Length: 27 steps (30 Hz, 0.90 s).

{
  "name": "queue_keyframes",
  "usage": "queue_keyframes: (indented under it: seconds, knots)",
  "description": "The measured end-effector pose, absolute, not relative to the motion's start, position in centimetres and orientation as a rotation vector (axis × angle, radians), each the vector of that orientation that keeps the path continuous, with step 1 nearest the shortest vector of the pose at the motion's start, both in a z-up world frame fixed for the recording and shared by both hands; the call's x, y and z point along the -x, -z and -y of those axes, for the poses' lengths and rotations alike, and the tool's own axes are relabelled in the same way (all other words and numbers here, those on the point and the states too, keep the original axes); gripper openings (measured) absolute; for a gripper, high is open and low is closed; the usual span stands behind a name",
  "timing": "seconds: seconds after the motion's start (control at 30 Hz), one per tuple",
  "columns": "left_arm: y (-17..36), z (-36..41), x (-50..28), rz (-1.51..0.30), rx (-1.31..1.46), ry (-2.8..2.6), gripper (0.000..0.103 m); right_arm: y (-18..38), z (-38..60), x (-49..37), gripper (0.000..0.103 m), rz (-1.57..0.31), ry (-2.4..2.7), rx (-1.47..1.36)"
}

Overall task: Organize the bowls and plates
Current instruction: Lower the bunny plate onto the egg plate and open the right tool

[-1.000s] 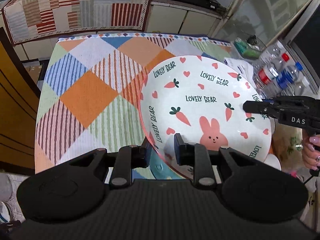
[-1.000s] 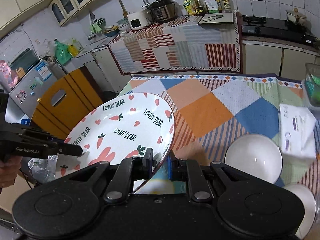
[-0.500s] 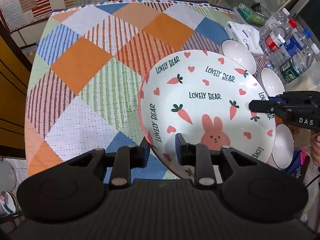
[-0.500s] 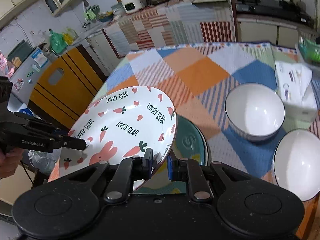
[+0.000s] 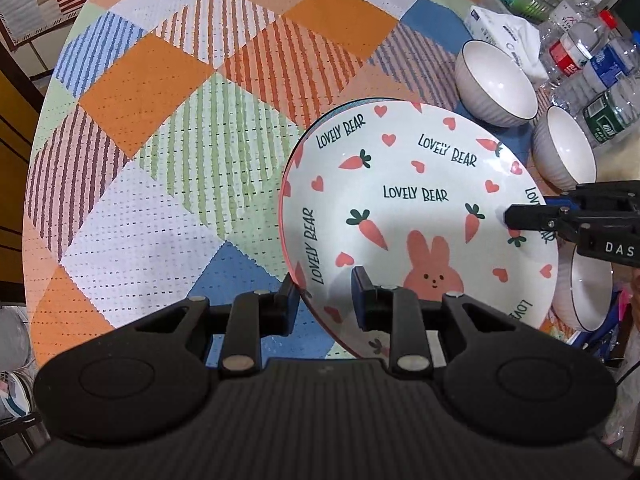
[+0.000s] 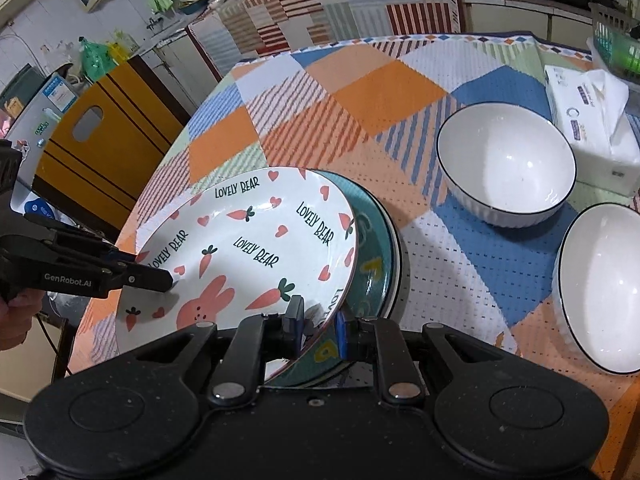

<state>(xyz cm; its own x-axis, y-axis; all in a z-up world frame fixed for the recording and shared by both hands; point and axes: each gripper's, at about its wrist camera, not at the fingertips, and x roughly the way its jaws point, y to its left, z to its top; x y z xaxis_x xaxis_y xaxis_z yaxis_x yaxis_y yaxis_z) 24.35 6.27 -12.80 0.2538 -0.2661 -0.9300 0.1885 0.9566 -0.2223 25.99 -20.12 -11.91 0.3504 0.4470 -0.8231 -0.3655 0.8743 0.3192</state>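
The bunny plate [image 6: 248, 248], white with pink rabbit, carrots, hearts and the words LOVELY BEAR, is in the lower left of the right wrist view and in the lower right of the left wrist view. It hangs tilted just above the green plate [image 6: 374, 256], which lies flat on the surface [image 6: 380, 92] under a checked cloth; whether the low edge already touches the green plate I cannot tell. The left tongs [image 5: 324, 300] are clenched on the plate's rim at the bottom of their own view, and the right tongs [image 6: 318, 326] are clenched on the opposite rim, so the plate is carried from two sides. Being round, the plate has no real long axis; its face looks upward, and the side toward the left tongs stands higher than the side over the green plate. In my judgement the stacking of plates is almost done: this plate only needs to be laid flat and released. The bowls seem to be not yet gathered: the first white bowl [image 6: 506, 164] and the second white bowl [image 6: 600, 284] stand apart at the right of the right wrist view, and a third white bowl [image 5: 588, 288] shows behind the plate in the left wrist view. A tissue pack [image 6: 592, 120] lies in the upper right.
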Motion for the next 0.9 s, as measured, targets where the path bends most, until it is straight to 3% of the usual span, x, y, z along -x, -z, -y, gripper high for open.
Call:
queue_keyframes:
  seconds: [0.9]
  knots:
    - [14.7,-4.5,-25.4,-1.338,-0.001,0.297,0.027,11.9,14.5,-26.8,0.035,-1.166,-0.312,0.311]
